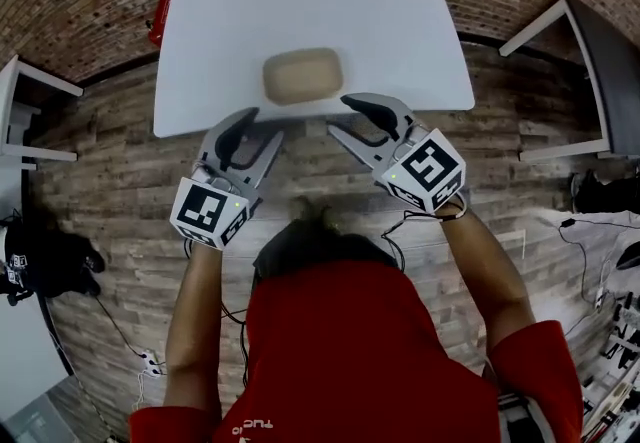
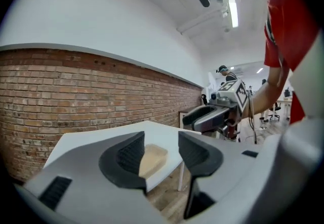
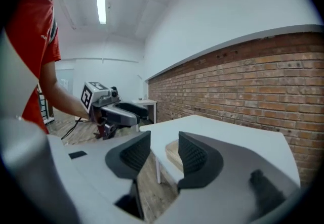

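A tan, rounded rectangular block [image 1: 302, 75] lies near the front edge of a white table [image 1: 310, 1]. Both grippers hover just short of that edge, over the floor, pointing at the block. My left gripper [image 1: 256, 127] is open and empty; the block [image 2: 152, 159] shows between its jaws, well beyond them. My right gripper [image 1: 342, 115] is also open and empty, with the block [image 3: 173, 154] partly hidden behind its right jaw. Each gripper appears in the other's view: the right gripper [image 2: 202, 118] and the left gripper [image 3: 132, 113].
A brick wall [image 2: 76, 91] runs behind the table. The floor [image 1: 130, 171] is wood-plank. A red object [image 1: 158, 19] sits by the table's left edge. White furniture [image 1: 30, 111] stands at the left, a dark table [image 1: 590, 61] at the right. Cables [image 1: 590, 251] lie on the floor.
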`<state>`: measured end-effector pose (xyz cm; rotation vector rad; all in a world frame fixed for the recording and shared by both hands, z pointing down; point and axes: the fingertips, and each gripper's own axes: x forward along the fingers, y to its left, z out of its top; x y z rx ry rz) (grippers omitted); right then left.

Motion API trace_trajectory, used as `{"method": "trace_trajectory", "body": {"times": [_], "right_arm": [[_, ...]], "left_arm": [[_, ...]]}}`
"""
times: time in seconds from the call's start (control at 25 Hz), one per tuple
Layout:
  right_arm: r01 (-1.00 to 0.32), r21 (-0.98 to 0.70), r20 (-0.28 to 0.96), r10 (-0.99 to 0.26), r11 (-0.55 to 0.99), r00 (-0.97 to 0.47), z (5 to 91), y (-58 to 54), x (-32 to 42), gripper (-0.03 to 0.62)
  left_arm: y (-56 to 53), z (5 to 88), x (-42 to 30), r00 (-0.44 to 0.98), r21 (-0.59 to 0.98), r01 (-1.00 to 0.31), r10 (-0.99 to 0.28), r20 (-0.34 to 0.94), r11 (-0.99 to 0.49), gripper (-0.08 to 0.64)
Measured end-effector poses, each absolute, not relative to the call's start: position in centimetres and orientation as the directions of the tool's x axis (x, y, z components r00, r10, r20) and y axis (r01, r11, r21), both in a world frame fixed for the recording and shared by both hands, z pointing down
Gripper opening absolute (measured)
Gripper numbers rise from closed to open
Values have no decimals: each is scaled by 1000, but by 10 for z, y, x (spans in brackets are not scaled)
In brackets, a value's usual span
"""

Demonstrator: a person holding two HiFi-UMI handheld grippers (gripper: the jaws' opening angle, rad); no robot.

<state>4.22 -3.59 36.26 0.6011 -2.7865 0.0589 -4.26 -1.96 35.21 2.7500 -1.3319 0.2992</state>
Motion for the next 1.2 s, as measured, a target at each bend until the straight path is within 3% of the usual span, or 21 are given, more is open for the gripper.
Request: {"method": "trace_trajectory", "body": {"times": [0.24, 0.48, 0.96, 1.2], "right_arm": [[-312, 163, 449, -352, 936, -821, 399, -63, 41, 225], [-199, 301, 582, -345, 933, -737, 433, -99, 31, 279], [66, 433, 767, -329, 899, -551, 490, -141, 27, 295], [167, 456, 788, -309, 874, -532, 506, -144, 33, 295]], "left_arm": [[-51, 392, -44, 664, -92, -684, -669, 334, -724, 356], [-92, 434, -56, 661, -176, -572, -578, 479, -801, 450], [-146, 498, -75, 669, -134, -350, -347, 657, -927, 537], [-161, 509, -74, 687, -73, -355, -313, 656, -932, 541]]}}
